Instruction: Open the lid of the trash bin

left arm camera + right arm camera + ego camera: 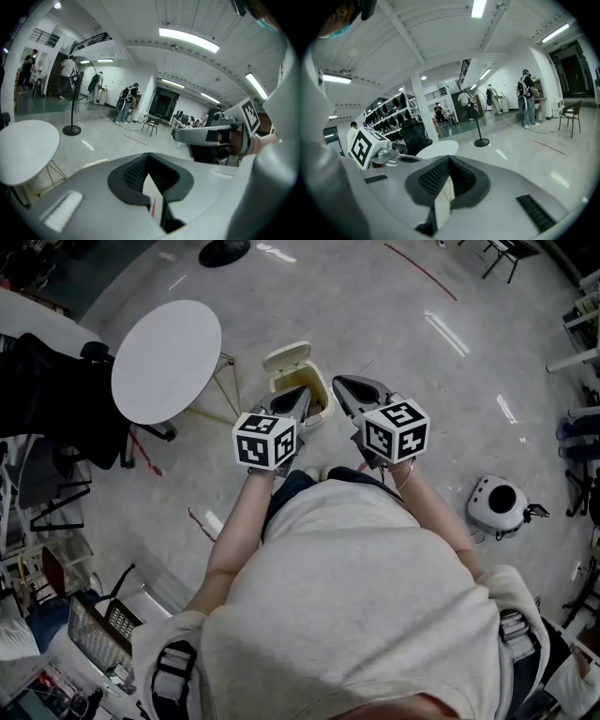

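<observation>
Our left gripper (296, 396) and right gripper (343, 383) fingers are pressed together, empty; upper-centre, the trash bin (322, 399) lid (286, 357) looks light, so we'd hook its front edge.

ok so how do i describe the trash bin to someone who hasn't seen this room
Find the round white table on the grey floor. Just to its right stands a small cream plastic trash bin. Unlike the flat tabletop, it is a boxy container with its lid tipped back open.
</observation>
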A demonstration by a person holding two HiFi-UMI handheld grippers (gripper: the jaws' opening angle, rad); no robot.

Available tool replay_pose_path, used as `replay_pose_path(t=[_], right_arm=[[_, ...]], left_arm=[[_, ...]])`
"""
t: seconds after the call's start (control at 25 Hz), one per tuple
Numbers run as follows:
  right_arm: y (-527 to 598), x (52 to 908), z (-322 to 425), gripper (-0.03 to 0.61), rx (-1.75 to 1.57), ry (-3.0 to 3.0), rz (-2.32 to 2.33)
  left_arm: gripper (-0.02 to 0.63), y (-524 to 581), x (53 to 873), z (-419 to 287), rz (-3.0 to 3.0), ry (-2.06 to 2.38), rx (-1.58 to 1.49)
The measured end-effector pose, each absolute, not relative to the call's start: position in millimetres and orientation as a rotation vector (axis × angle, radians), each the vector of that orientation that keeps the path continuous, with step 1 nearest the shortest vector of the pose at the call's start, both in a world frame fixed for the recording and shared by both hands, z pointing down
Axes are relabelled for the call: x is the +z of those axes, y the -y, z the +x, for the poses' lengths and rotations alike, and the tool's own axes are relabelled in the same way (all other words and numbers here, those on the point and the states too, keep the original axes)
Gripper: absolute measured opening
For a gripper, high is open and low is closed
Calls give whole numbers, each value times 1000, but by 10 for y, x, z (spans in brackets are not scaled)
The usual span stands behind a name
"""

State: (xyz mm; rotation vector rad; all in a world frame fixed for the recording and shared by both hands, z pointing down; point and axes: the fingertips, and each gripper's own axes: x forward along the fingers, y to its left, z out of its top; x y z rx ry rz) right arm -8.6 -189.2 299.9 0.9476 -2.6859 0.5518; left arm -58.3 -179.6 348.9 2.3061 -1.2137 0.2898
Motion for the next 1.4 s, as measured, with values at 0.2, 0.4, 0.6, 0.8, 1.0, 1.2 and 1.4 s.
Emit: replay_pose_path(t=[0.2, 0.4, 0.6, 0.8, 1.0, 1.2, 1.4], right_arm=[[1855, 2924, -103, 7, 499, 2708, 930], [1791, 2995, -126, 7, 473, 2697, 915], [1682, 3101, -146, 7, 504, 2681, 908], [1627, 3101, -101, 8, 471, 2667, 917], [1578, 3168, -52, 8, 472, 2640, 929], [1561, 3184, 1, 8, 470, 2633, 946], [1535, 3167, -36, 6, 428, 2624, 936]], left_arm=[[9, 1791, 3369, -509, 2370, 1231, 321], [9, 1786, 3323, -525, 2347, 1257, 259], [9, 1750, 3380, -498, 2329, 1244, 245], [9, 1643, 3469, -409, 2332, 1246, 299], [9, 1576, 3521, -360, 2331, 1245, 330], [9, 1555, 3527, -353, 2327, 1259, 327], [9, 1539, 3535, -412, 2300, 1271, 319]])
